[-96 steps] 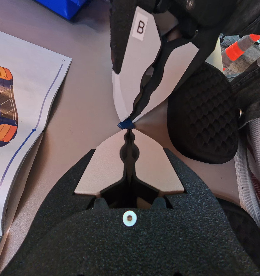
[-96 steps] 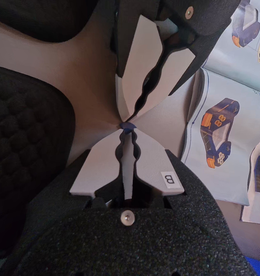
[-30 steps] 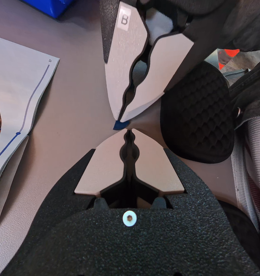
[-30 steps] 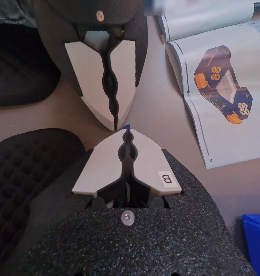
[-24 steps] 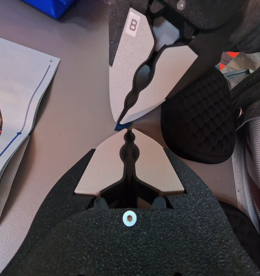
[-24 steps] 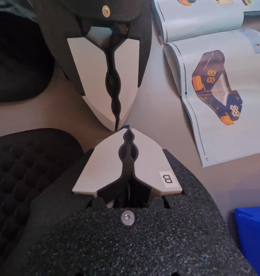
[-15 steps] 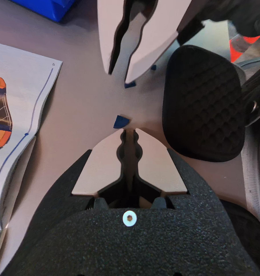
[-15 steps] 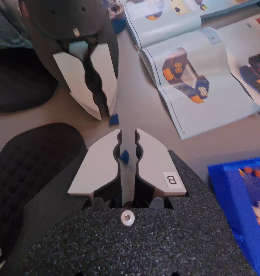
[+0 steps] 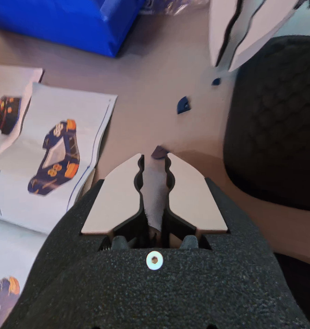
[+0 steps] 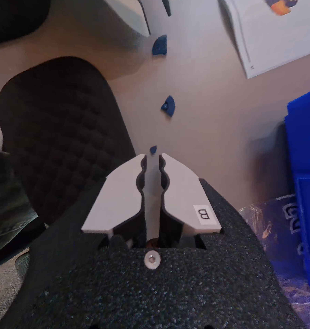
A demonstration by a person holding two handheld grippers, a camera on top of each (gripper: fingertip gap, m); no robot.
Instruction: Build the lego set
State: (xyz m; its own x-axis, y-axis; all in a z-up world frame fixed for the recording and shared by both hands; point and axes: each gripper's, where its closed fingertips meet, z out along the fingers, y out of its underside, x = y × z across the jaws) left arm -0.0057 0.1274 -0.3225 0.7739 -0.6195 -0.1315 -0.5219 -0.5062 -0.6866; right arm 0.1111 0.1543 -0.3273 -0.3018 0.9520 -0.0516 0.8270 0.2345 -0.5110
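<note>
We see both tools with nothing in them: the left gripper has its jaws parted with bare table showing through the gap, and the right gripper likewise stands apart and empty. In the left wrist view 3 small dark blue pieces lie loose on the grey-brown table: a quarter-round piece right of centre, a smaller piece in the upper right just below the tips of the other tool, and a third piece sitting at our own fingertips, close against the right finger. The right wrist view shows the same scatter from the other side, 1 piece just ahead of the tips, 1 at mid-frame and 1 near the top. The open instruction booklet lies at the left of the left view with a picture of a blue and orange car, a blue bin sits at the upper left, and a black padded cushion fills the right side. We judge that the step in hand is joining 2 tiny blue parts, and that these now have to be gathered up again. The frames are smeared by motion, so we cannot tell which face of each piece is up. The next move, as we read it, calls for lowering 1 gripper squarely over the nearest piece and closing gently, since such a small, smooth part may skid or flip.
</note>
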